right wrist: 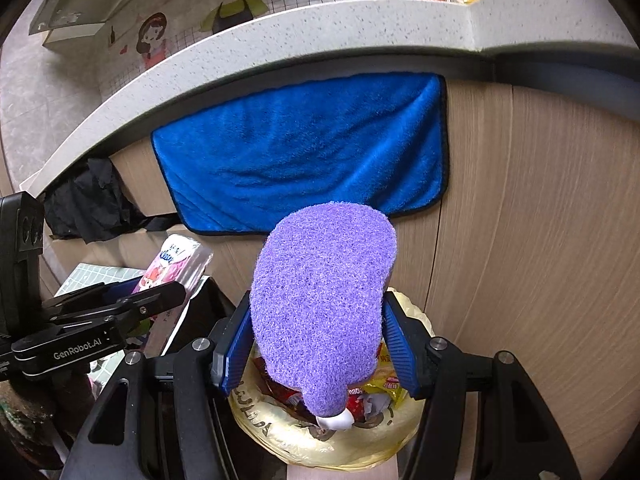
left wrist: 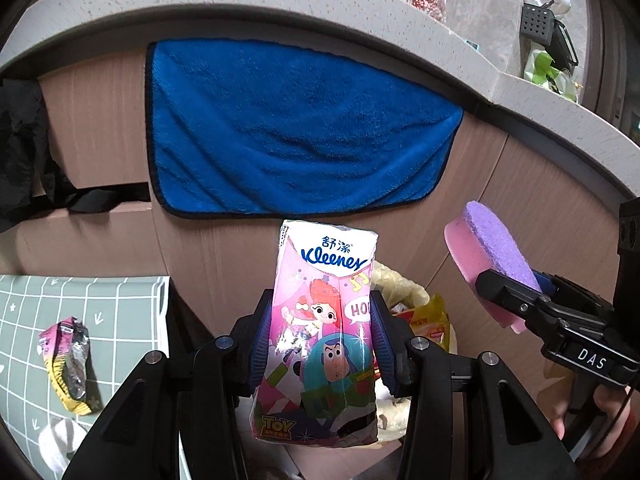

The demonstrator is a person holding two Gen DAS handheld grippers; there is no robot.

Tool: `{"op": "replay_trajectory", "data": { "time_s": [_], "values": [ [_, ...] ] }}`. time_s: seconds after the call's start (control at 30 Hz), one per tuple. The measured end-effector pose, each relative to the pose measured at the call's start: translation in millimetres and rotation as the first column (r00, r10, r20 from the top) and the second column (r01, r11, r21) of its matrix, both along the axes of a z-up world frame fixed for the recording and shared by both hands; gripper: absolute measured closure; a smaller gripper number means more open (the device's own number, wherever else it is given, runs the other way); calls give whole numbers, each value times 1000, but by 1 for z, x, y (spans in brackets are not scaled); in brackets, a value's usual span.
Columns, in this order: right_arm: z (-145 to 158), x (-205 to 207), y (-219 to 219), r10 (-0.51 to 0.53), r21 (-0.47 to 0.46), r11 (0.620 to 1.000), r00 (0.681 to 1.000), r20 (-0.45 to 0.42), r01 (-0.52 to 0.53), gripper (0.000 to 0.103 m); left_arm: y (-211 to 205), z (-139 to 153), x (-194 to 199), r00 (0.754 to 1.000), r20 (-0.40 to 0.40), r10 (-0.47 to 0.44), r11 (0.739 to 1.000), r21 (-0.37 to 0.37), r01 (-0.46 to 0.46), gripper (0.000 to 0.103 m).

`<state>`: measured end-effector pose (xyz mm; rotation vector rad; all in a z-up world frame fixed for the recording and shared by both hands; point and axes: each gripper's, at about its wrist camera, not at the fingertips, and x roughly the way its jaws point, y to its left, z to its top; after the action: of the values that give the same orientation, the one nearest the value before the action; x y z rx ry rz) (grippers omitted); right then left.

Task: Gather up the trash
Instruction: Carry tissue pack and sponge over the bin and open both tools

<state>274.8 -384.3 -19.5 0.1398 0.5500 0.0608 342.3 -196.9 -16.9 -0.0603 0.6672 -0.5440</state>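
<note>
My left gripper is shut on a pink Kleenex tissue pack printed with cartoon figures, held upright between the blue pads. My right gripper is shut on a purple and pink sponge; in the left wrist view the same sponge sticks up at the right. Below both grippers sits a trash bin lined with a yellowish bag, with red and yellow wrappers inside. The tissue pack and the left gripper appear at the left of the right wrist view.
A blue towel hangs on the wooden cabinet front under a speckled counter edge. A crumpled pink and yellow wrapper lies on a green gridded mat at the left. Black cloth hangs at the far left. A hand grips the right tool.
</note>
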Motion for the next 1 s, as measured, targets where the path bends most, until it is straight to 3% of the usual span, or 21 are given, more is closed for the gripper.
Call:
{"op": "replay_trajectory", "data": {
  "time_s": [1.0],
  "values": [
    [-67, 55, -34, 3, 132, 991, 989, -147, 16, 45, -33, -66, 55, 981, -188, -51, 999, 3, 53, 57]
  ]
}}
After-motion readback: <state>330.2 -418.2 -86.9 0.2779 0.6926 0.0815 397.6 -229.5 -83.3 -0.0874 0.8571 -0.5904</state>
